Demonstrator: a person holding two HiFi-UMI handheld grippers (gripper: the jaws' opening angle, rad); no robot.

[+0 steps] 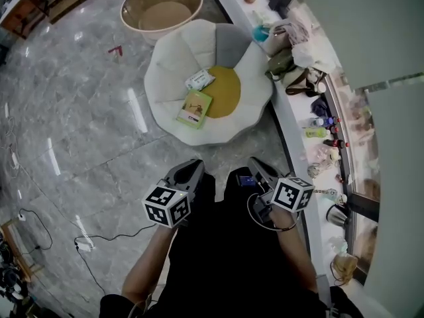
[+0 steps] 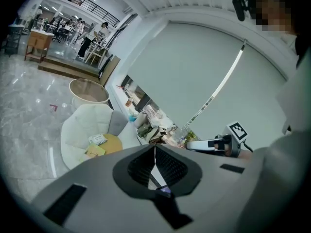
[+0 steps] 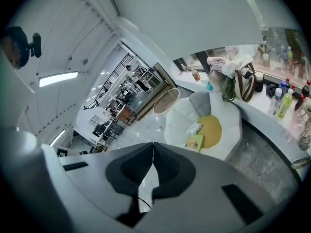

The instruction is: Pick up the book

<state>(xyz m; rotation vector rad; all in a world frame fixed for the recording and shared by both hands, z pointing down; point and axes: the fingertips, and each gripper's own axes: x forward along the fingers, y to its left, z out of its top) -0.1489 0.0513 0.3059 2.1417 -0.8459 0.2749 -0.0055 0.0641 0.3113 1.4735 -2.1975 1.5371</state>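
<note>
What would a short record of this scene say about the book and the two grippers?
book: green, lying flat on the chair, at the edge of the cushion
packet: white, beside the book
left gripper: shut, empty, short of the chair
right gripper: shut, empty, short of the chair
picked up: not yet

Two tongs — left (image 1: 196,164), right (image 1: 254,161) — one chair (image 1: 180,53), one tub (image 1: 127,10), one book (image 1: 195,108), one packet (image 1: 199,79).
</note>
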